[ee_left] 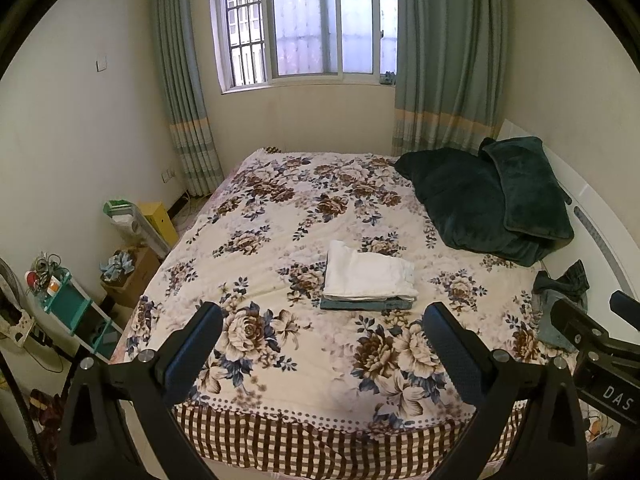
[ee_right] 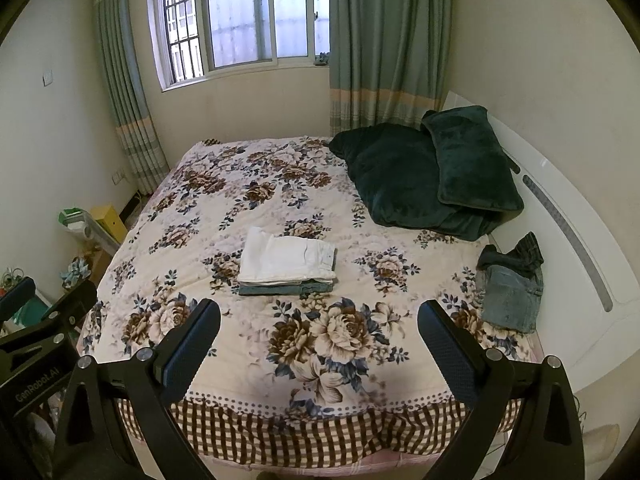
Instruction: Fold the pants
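Note:
Folded white pants (ee_left: 370, 274) (ee_right: 287, 260) lie on top of folded blue jeans (ee_left: 366, 305) (ee_right: 286, 289) in the middle of the floral bed (ee_left: 280, 208) (ee_right: 248, 184). A crumpled pile of jeans and dark pants (ee_left: 560, 304) (ee_right: 510, 284) lies at the bed's right edge by the headboard. My left gripper (ee_left: 322, 344) is open and empty above the bed's near edge. My right gripper (ee_right: 318, 340) is open and empty, beside the left one and also short of the stack. The right gripper's body shows in the left wrist view (ee_left: 596, 344).
A dark green blanket and pillow (ee_left: 488, 200) (ee_right: 432, 172) are heaped at the far right of the bed. A white headboard (ee_right: 568, 240) runs along the right. Boxes and a teal shelf (ee_left: 68, 300) stand on the floor at the left. Window and curtains are behind.

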`<state>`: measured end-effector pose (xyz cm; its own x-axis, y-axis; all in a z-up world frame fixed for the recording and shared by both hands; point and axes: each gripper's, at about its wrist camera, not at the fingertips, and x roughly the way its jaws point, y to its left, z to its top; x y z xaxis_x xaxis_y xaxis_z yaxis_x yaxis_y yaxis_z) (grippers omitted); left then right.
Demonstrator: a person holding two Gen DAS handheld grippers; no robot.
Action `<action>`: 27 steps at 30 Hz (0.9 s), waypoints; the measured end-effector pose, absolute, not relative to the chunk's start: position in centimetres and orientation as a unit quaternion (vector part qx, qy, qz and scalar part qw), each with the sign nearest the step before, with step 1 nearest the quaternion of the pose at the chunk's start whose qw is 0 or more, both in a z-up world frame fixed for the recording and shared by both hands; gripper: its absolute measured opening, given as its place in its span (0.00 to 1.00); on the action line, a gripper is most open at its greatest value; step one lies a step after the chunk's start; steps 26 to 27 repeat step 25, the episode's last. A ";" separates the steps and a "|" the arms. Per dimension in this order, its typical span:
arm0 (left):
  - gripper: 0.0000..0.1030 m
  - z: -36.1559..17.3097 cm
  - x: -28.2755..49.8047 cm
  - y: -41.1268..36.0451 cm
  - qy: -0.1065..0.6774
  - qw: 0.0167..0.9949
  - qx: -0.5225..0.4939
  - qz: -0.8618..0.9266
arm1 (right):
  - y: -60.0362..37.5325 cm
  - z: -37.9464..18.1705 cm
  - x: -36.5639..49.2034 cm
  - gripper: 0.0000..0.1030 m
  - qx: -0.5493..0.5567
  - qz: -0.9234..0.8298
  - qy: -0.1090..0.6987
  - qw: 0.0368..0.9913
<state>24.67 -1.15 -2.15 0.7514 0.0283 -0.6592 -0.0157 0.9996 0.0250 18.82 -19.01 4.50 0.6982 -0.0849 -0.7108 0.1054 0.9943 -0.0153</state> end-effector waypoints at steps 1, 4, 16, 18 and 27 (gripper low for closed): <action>1.00 -2.2 24.7 -1.1 0.352 0.936 0.008 0.011 | -18.9 4.5 18.7 0.98 0.013 -0.052 0.384 0.922; 1.00 -2.2 24.7 -1.2 0.353 0.935 0.008 0.011 | -19.0 4.7 18.7 0.98 0.013 -0.054 0.383 0.922; 1.00 -1.9 24.7 -1.5 0.353 0.935 0.009 0.007 | -19.0 4.9 18.2 0.98 0.017 -0.056 0.386 0.921; 1.00 -1.8 24.7 -1.4 0.352 0.936 0.009 0.008 | -19.1 4.9 18.2 0.98 0.016 -0.057 0.385 0.921; 1.00 -1.4 24.9 -1.2 0.352 0.936 0.013 0.004 | -19.1 4.9 18.2 0.98 0.018 -0.058 0.385 0.921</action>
